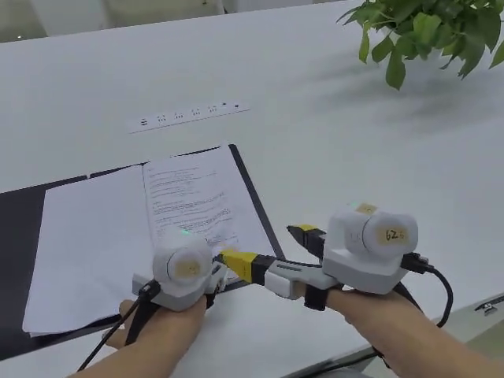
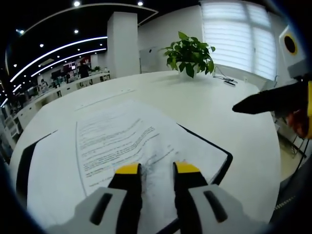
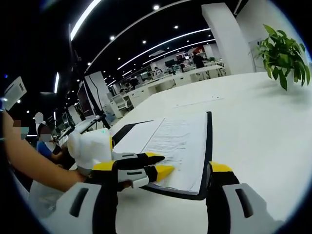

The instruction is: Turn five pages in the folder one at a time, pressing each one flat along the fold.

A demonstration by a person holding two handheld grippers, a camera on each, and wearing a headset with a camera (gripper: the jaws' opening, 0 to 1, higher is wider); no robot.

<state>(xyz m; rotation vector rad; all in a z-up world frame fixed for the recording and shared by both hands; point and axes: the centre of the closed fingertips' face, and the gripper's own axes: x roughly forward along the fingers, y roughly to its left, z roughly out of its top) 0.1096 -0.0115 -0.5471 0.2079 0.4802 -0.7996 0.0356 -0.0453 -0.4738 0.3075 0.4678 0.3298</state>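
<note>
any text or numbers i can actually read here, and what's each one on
"62", then a blurred third character: yellow sticker on the right gripper.
Printed lines on the right-hand page: too small to read.
Markings on the white strip set in the table: too small to read.
Pale sticker on the left gripper: nothing legible.

A white desk is carrying an open black folder near its front edge. A socket strip is sitting flush behind the folder, and a leafy plant is standing far right.
</note>
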